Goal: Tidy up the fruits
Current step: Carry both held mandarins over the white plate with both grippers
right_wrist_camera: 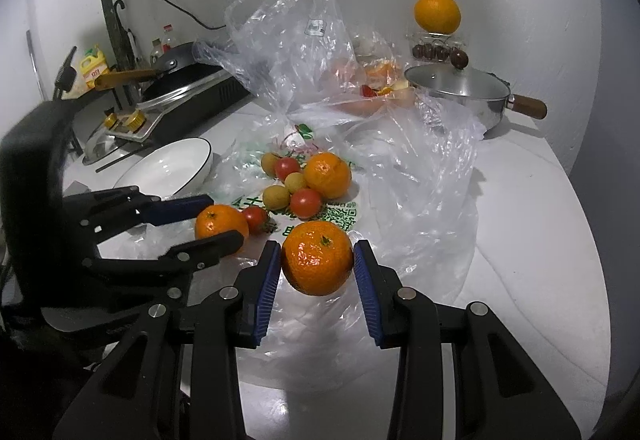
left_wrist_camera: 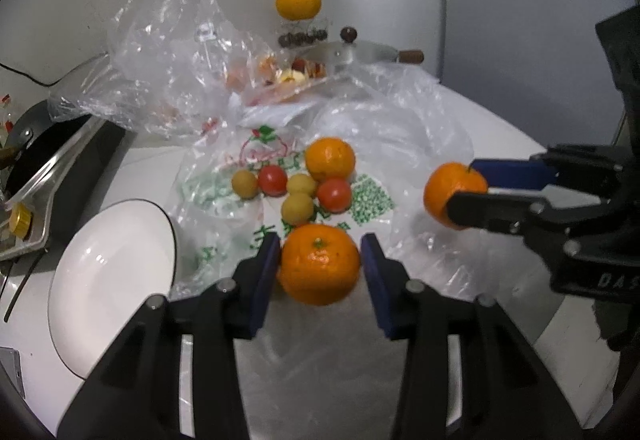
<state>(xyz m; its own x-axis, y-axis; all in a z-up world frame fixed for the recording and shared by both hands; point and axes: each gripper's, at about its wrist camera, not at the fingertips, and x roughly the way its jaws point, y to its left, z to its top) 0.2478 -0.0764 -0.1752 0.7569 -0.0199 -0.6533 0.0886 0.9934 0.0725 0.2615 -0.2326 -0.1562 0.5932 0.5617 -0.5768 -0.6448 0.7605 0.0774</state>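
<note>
White tabletop (right_wrist_camera: 520, 200): each claw, left (left_wrist_camera: 320, 260) and right (right_wrist_camera: 316, 260), grips a round orange mandarin (firmly); carry both gently to white black-rimmed bowl (left_wrist_camera: 116, 280).

"DAS" on the right gripper (left_wrist_camera: 466, 187)

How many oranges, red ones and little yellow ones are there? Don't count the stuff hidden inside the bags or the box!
Oranges: 4 - near orange in the left tongs, second orange in the right tongs, bag orange, back orange
Red tomatoes: 3
Small yellow fruits: 3
Total: 10
</note>
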